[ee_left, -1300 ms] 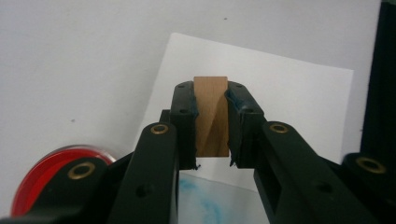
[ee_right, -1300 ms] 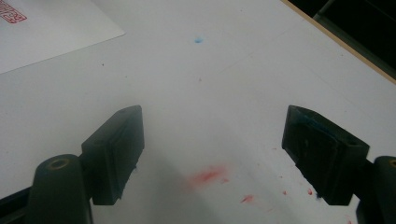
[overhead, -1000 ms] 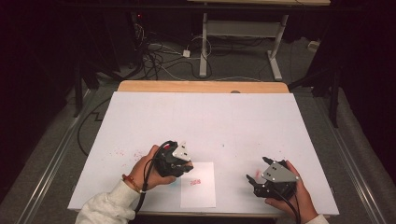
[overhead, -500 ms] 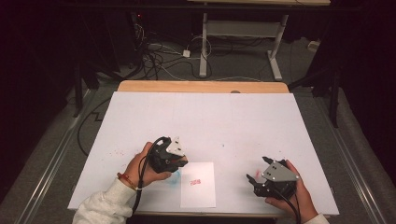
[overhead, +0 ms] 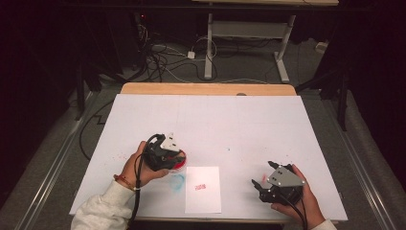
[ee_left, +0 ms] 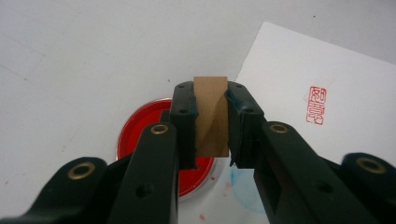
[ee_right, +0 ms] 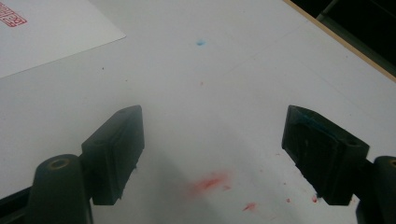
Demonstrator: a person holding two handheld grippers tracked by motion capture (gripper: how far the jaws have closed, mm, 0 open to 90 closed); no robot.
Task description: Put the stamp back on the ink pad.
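My left gripper (ee_left: 211, 100) is shut on a small wooden stamp block (ee_left: 211, 116), which hangs over the round red ink pad (ee_left: 140, 135). In the high view the left gripper (overhead: 171, 154) sits just left of the white paper sheet (overhead: 203, 201), above the red ink pad (overhead: 180, 164). The paper (ee_left: 327, 74) bears one red seal print (ee_left: 316, 105) (overhead: 201, 187). My right gripper (ee_right: 212, 154) is open over bare table with nothing between its jaws; in the high view the right gripper (overhead: 261, 187) rests at the front right.
The white table cover (overhead: 215, 124) carries red ink smears (ee_right: 210, 183) near the right gripper and a blue smudge (ee_left: 245, 196) beside the ink pad. A wooden edge (overhead: 206, 89) runs along the far side. Cables and desk legs lie on the floor beyond.
My left gripper has shifted left and slightly away from the paper, carrying the stamp block over the red ink pad. The right gripper has stayed in place.
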